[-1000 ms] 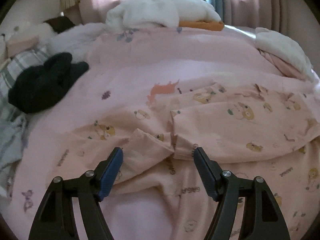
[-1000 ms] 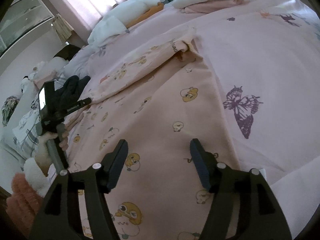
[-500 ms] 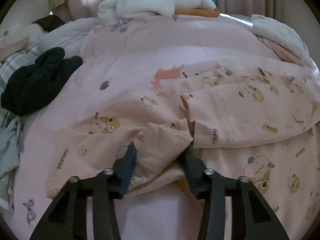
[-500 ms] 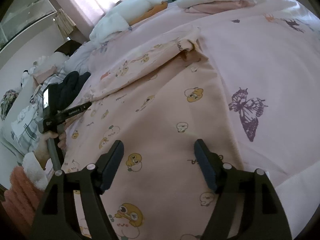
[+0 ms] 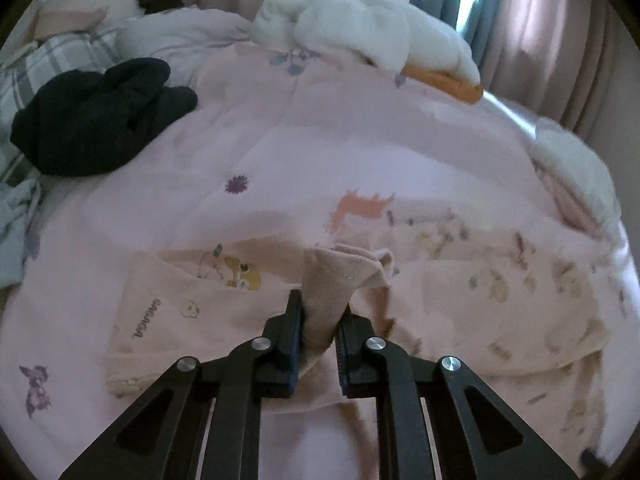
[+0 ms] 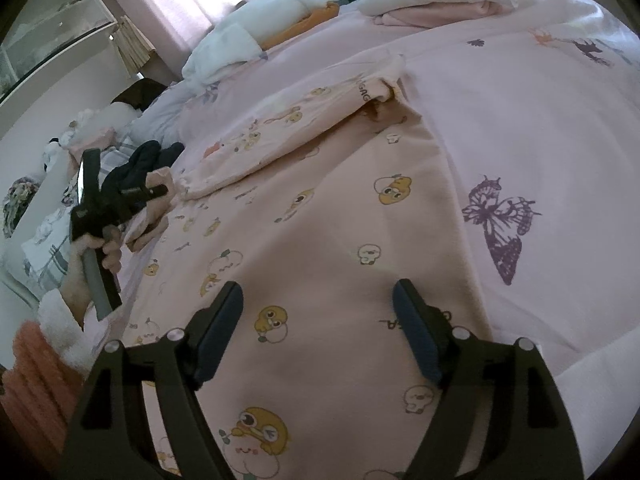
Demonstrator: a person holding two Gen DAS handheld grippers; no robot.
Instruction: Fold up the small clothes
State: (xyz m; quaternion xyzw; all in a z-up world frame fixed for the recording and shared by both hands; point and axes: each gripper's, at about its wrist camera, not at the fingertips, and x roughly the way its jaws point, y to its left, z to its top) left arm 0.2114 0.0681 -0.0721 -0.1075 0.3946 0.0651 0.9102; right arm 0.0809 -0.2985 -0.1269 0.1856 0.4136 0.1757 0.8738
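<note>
A small peach garment printed with cartoon ducks [image 6: 320,216] lies spread on the pink bed cover; it also shows in the left wrist view [image 5: 480,304]. One part of it is folded over along the far edge [image 6: 304,120]. My left gripper [image 5: 320,320] is shut on a bunched fold of the garment [image 5: 332,280] and holds it raised off the bed. In the right wrist view the left gripper [image 6: 160,190] is at the garment's left edge. My right gripper [image 6: 318,320] is open and empty, just above the garment's near part.
A black garment [image 5: 100,120] lies at the far left of the bed. White bedding and an orange cushion [image 5: 360,32] are piled at the head. Folded white and pink clothes [image 6: 440,0] sit at the far right. Curtains hang behind.
My left gripper closed on a fold of the peach garment and lifted it. My right gripper stayed open over the garment, barely moving.
</note>
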